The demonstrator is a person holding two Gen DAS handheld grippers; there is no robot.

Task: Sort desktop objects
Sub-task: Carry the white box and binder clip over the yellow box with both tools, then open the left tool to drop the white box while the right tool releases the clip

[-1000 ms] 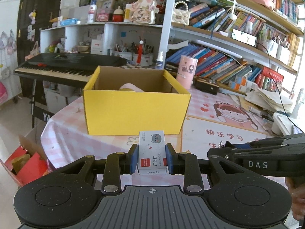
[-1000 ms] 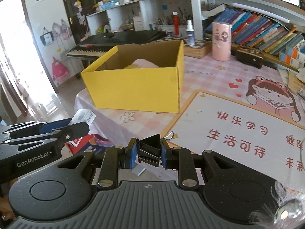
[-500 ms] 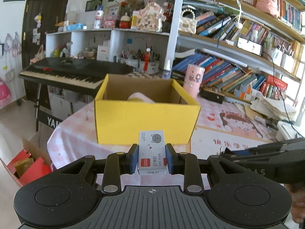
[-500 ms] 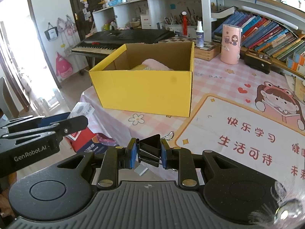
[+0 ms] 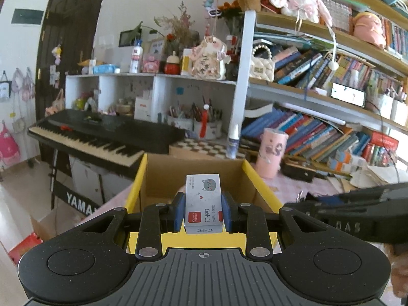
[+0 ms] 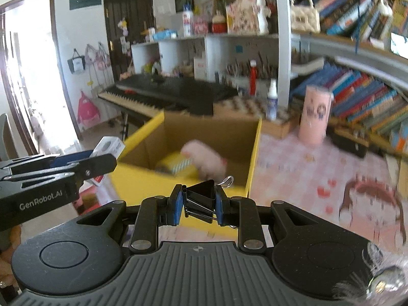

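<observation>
Item 1: my left gripper (image 5: 203, 210), blue pads clamped on a small white cardboard staple box (image 5: 203, 202) with a grey cat face and red label. Its long axis runs away from me, cat end farthest, held over the near wall of the open yellow cardboard box (image 5: 248, 176).

Item 2: my right gripper (image 6: 199, 202), clamped on a black metal binder clip (image 6: 200, 199), triangular body between the pads, one silver wire loop poking up at its right, at the yellow box's near edge.

Item 3: inside the yellow box, a pink soft roll (image 6: 204, 156) beside a yellow patterned packet (image 6: 176, 165); both blurred.

Item 4: surroundings. Black keyboard piano (image 5: 102, 137) behind the box, pink cylindrical cup (image 5: 271, 153) to its right on the pink checked tablecloth (image 6: 293, 158), crowded bookshelves (image 5: 331, 137) beyond.

Hard to read: the right view is smeared; the box's front wall is mostly hidden behind my grippers
</observation>
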